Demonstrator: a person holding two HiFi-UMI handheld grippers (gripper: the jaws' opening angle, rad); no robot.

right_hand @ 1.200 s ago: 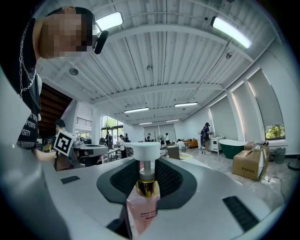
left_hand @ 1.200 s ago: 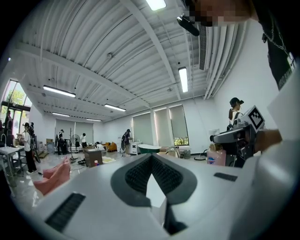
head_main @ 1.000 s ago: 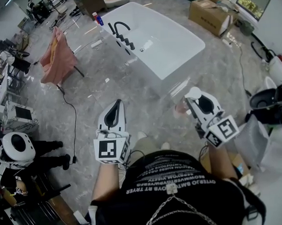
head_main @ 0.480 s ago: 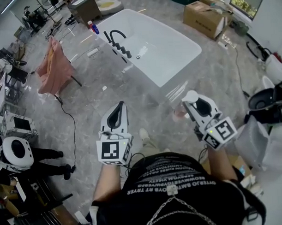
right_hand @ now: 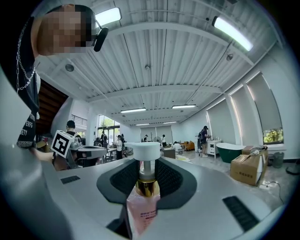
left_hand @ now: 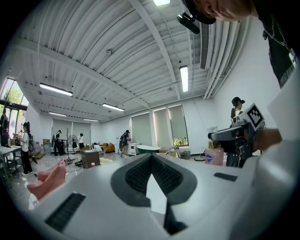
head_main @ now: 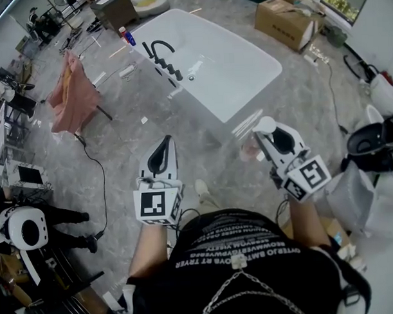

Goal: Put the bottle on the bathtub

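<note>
Right gripper view shows it plainest, I'd say. Where's the bottle (right_hand: pixel 142 206)?

It's clamped in the right gripper (right_hand: pixel 146 164), caught by the neck. The white pump cap stands above the jaws, there's a gold collar under it, and the pink body hangs below. The pads press on it from both sides.

Upright, then?

Yes, as near as I can tell, pump on top.

Is it on the bathtub?

No. Looking from the head view, the bottle (head_main: pixel 249 148) hangs in the air over the grey marble floor (head_main: pixel 150 122). It's just on the near side of the white bathtub (head_main: pixel 255 93), close to its near corner, and not touching it.

What about the other claw?

The left gripper (head_main: pixel 166 144) is closed with nothing in it, its tips brought together to a point. Its own camera shows the same: dark pads meeting and no object between them. It sits well to the left of the right gripper (head_main: pixel 263 135), and both are held out level in front of the person in the black T-shirt (head_main: pixel 245 261).

What's around the tub?

A black faucet (head_main: pixel 159 48) stands on its left rim. Further left, a pink cloth (head_main: pixel 69 93) is draped over a stand. A cardboard box (head_main: pixel 287 20) sits on the floor beyond the tub, far right. A black cable (head_main: pixel 102 169) trails across the floor on the near left.

Anyone else about?

Several people are standing far off in the room, too small to tell more.
</note>
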